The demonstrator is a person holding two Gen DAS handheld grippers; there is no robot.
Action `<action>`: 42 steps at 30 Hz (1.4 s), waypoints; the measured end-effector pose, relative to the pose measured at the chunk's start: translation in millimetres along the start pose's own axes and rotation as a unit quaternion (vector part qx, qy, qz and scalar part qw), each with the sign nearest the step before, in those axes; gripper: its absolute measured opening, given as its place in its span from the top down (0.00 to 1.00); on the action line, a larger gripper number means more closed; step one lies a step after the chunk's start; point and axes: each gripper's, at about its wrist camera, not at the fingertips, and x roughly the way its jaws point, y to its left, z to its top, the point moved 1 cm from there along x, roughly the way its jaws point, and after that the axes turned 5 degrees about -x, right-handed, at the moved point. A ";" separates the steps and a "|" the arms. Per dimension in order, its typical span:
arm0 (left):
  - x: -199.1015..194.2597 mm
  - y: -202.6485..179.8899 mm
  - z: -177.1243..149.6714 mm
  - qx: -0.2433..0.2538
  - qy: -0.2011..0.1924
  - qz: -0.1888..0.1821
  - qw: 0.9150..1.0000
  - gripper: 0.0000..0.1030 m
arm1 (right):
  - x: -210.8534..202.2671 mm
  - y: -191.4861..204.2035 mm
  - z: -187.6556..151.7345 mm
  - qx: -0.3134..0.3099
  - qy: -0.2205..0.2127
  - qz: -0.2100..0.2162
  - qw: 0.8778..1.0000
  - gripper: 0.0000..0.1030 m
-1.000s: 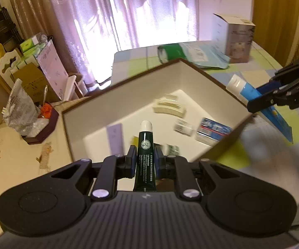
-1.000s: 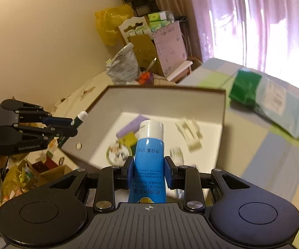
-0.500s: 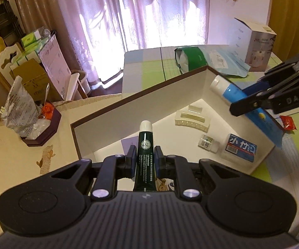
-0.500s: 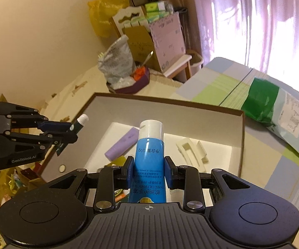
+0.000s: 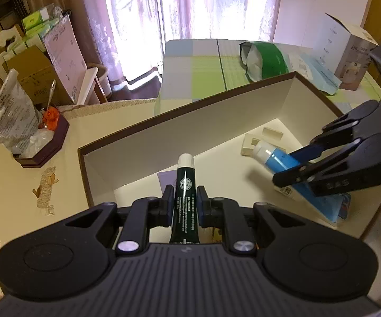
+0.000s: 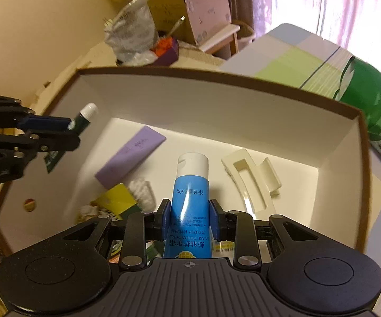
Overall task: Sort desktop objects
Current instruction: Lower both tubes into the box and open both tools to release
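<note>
My left gripper [image 5: 184, 203] is shut on a dark green tube [image 5: 184, 192] with a white cap, held over the near-left corner of a white box with a brown rim [image 5: 216, 91]. My right gripper [image 6: 189, 218] is shut on a blue hand-cream tube [image 6: 190, 195] with a white cap, held inside the box [image 6: 216, 78] above its floor. Each gripper shows in the other's view: the right gripper [image 5: 293, 174] with the blue tube [image 5: 277, 158], the left gripper [image 6: 66, 129] with the green tube [image 6: 84, 116].
In the box lie a cream hair clip [image 6: 251, 179], a purple flat box [image 6: 129, 155], a yellow-green packet [image 6: 116, 200] and small items. Outside are a green and white bag [image 5: 264, 58], a white carton [image 5: 349, 45] and a dark tray with a plastic bag [image 5: 42, 142].
Both grippers have moved closer over the box. The right gripper has lowered the blue tube down into the box interior. Both stay shut on their tubes.
</note>
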 end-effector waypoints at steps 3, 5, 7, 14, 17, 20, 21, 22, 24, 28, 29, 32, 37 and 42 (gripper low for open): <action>8.9 4.5 1.3 -0.002 0.006 -0.002 1.000 0.87 | 15.0 -2.8 3.8 0.001 0.003 -0.008 1.000 0.68; 14.5 7.7 2.0 -0.004 0.010 -0.002 1.000 0.87 | 22.4 -3.9 5.6 -0.003 0.003 -0.012 1.000 0.68; 20.0 10.6 2.6 -0.006 0.014 -0.002 1.000 0.87 | 27.1 -3.6 6.1 -0.005 0.006 -0.015 1.000 0.62; 35.3 11.1 7.3 -0.006 0.025 -0.011 1.000 0.87 | 17.1 -5.8 5.8 -0.009 -0.018 -0.025 0.999 0.24; 40.1 8.4 9.8 -0.004 0.027 -0.017 0.999 0.87 | 13.5 -10.1 2.1 -0.005 -0.007 -0.025 1.000 0.24; 44.4 4.2 12.0 -0.003 0.030 -0.025 0.999 0.87 | 11.5 -14.4 -2.7 -0.001 0.000 -0.029 1.000 0.24; 46.3 2.4 12.6 -0.002 0.032 -0.027 0.999 0.87 | 10.7 -16.0 -4.1 0.003 0.000 -0.030 1.000 0.24; 48.2 0.6 13.3 -0.002 0.033 -0.029 0.999 0.87 | 10.2 -17.3 -4.8 0.006 0.001 -0.031 1.000 0.24; 52.8 -3.2 14.6 -0.002 0.036 -0.035 0.999 0.87 | 10.3 -19.2 -5.7 0.010 0.002 -0.031 0.999 0.24; 64.2 -10.4 18.0 -0.003 0.043 -0.045 0.998 0.87 | 10.6 -21.4 -6.8 0.015 0.005 -0.034 0.999 0.24; 67.5 -12.0 18.8 -0.002 0.045 -0.045 0.998 0.87 | 11.0 -21.7 -6.8 0.015 0.006 -0.034 0.999 0.24; 76.1 -15.5 20.3 0.001 0.043 -0.044 0.998 0.82 | 11.0 -21.8 -6.7 0.016 0.012 -0.033 0.999 0.24; 84.2 -14.2 17.7 -0.005 0.058 -0.038 0.998 0.74 | 10.1 -21.4 -7.4 0.014 0.022 -0.032 0.999 0.24; 83.0 -7.4 10.4 -0.015 0.074 -0.027 0.997 0.67 | 10.3 -22.4 -9.4 0.014 0.029 -0.034 0.999 0.24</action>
